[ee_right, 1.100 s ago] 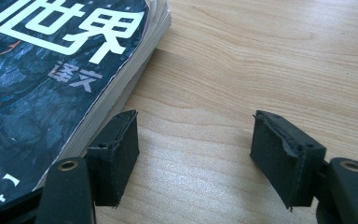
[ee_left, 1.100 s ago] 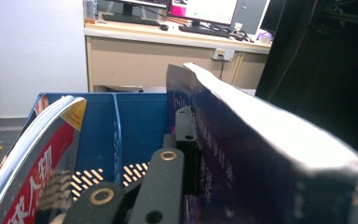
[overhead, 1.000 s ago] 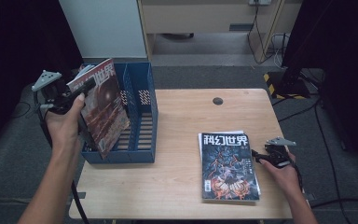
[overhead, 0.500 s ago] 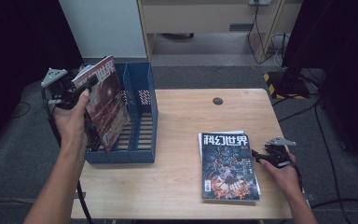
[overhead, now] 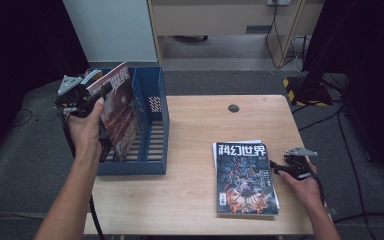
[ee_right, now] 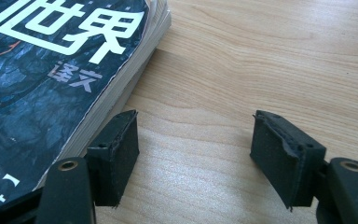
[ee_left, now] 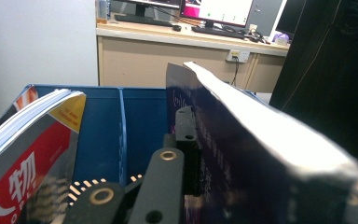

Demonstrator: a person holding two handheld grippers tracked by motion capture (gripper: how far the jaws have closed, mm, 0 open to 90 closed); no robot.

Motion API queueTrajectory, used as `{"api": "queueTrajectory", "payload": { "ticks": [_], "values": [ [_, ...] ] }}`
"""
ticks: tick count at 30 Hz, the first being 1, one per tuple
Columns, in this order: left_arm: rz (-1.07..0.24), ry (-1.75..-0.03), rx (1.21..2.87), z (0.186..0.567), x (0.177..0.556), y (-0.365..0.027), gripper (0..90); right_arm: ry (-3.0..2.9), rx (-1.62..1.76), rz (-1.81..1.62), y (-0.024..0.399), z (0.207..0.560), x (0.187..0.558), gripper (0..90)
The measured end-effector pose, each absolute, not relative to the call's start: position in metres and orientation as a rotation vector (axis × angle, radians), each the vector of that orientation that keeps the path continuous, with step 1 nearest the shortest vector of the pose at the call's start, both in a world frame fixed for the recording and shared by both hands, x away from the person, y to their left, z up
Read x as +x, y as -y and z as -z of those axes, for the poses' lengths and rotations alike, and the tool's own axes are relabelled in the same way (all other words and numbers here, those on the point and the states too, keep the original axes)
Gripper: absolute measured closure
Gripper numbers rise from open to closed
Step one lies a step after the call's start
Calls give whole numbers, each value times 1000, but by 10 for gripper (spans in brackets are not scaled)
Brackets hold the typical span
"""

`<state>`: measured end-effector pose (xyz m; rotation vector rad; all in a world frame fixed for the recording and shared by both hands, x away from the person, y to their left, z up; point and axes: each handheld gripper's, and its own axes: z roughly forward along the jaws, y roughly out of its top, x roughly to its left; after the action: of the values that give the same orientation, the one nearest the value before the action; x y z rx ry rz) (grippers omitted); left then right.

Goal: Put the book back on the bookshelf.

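My left gripper (overhead: 99, 94) is shut on the upper edge of a red-covered magazine (overhead: 122, 117), which stands tilted in the left part of the blue file rack (overhead: 155, 150). In the left gripper view the jaws (ee_left: 186, 140) clamp the held magazine (ee_left: 261, 158), seen edge-on. Another magazine (ee_left: 32, 140) with a red and yellow cover leans in the rack (ee_left: 102, 126) to its left. My right gripper (overhead: 276, 168) rests open on the table beside a stack of dark magazines (overhead: 242, 175). In the right gripper view the gripper (ee_right: 193, 149) holds nothing, and the stack (ee_right: 51, 60) lies just left of it.
The wooden table (overhead: 195, 125) has a small round cable hole (overhead: 233, 108) near its far edge. The rack's right compartment (overhead: 152, 107) holds nothing. Beyond the table are a white panel, a desk and cables on the floor.
My left hand has risen and shifted a little to the right with the magazine, which now stands more upright in the rack. The right gripper has stayed put.
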<state>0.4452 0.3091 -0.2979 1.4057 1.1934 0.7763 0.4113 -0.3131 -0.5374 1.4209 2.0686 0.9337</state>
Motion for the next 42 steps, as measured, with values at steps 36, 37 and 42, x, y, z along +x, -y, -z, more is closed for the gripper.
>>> {"api": "queueTrajectory", "payload": {
  "ticks": [36, 37, 42],
  "values": [
    [-797, -1196, 1376, 327, 447, -309, 835, -2068, 1421, -933, 313, 537, 411, 322],
    [-798, -1198, 1374, 327, 447, -309, 835, -2068, 1421, -933, 313, 537, 411, 322],
    [-820, -1208, 1373, 328, 446, -310, 835, -2068, 1421, -934, 313, 537, 411, 322]
  ]
}}
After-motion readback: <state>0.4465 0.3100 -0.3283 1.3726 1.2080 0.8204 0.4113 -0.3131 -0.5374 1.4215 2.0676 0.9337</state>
